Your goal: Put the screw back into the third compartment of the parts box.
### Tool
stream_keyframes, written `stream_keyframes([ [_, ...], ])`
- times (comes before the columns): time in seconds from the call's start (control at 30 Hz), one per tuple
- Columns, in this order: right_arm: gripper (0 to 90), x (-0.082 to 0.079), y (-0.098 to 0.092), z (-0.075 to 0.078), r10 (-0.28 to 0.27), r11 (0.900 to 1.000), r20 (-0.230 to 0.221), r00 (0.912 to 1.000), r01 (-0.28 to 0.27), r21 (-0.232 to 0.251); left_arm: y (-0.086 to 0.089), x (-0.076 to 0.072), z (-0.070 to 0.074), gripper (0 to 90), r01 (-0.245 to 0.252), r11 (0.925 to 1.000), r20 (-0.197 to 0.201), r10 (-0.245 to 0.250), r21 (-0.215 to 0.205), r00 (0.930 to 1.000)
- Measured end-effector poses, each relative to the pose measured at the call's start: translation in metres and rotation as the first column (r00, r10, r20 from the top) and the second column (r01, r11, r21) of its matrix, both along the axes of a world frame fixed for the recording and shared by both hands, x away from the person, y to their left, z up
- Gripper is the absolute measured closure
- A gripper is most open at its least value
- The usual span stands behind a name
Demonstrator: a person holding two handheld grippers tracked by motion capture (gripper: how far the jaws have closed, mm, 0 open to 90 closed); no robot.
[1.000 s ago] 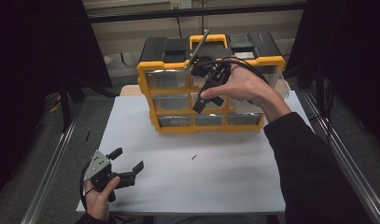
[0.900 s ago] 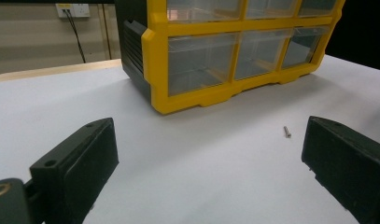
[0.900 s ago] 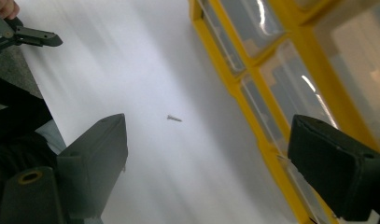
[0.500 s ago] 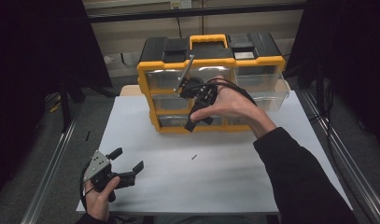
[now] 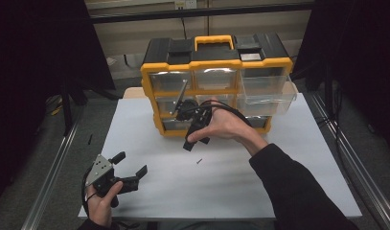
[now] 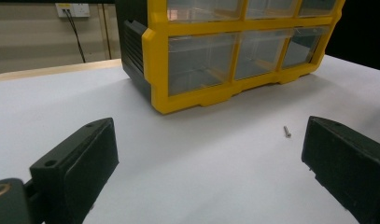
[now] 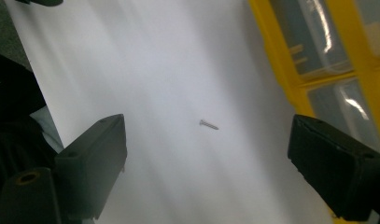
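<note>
Steel screw: I see it lying flat on white paper just before the yellow drawer cabinet.
Right gripper: spread, empty, nearer, directly above it.
Left gripper: spread, empty, farther.

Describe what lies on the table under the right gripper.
A small screw lies alone on the white table, below the open right gripper. Nothing covers it.

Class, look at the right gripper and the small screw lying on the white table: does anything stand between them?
Nothing visible does. The right gripper hangs with open jaws above the screw, and bare white table lies between; the yellow drawer cabinet stands off to one side.
</note>
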State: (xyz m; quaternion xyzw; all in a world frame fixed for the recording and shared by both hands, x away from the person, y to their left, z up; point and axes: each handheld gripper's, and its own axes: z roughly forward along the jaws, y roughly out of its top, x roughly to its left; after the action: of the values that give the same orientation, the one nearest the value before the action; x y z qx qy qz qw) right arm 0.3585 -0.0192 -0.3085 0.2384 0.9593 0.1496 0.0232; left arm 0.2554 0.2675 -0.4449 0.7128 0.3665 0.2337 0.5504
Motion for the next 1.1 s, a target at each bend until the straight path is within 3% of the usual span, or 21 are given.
stream_keyframes([
  [0.47, 11.0, 0.005, 0.002, -0.061, 0.082, 0.995, -0.067, 0.9943, -0.085, -0.043, 0.0, 0.0, 0.0, 3.5, 0.001, 1.0, 0.0, -0.001, 0.002, 1.0],
  [0.67, 11.7, 0.003, 0.0, -0.083, 0.113, 0.99, -0.078, 0.9905, -0.119, -0.076, 0.0, 0.0, 0.0, 3.5, 0.0, 1.0, 0.0, 0.0, 0.001, 1.0],
  [0.8, 12.1, 0.004, -0.001, -0.098, 0.162, 0.982, -0.081, 0.9836, -0.168, -0.084, 0.0, 0.0, 0.0, 3.5, 0.0, 1.0, -0.001, 0.0, 0.003, 1.0],
  [0.97, 17.2, 0.009, -0.004, -0.112, 0.163, 0.982, -0.103, 0.9812, -0.172, -0.08, 0.0, 0.0, 0.0, 3.5, -0.002, 1.0, -0.002, 0.002, 0.004, 1.0],
  [1.1, 26.7, 0.016, -0.006, -0.122, 0.199, 0.976, -0.09, 0.9759, -0.205, -0.068, 0.0, 0.0, 0.0, 3.5, -0.004, 1.0, -0.002, 0.004, 0.005, 1.0],
])
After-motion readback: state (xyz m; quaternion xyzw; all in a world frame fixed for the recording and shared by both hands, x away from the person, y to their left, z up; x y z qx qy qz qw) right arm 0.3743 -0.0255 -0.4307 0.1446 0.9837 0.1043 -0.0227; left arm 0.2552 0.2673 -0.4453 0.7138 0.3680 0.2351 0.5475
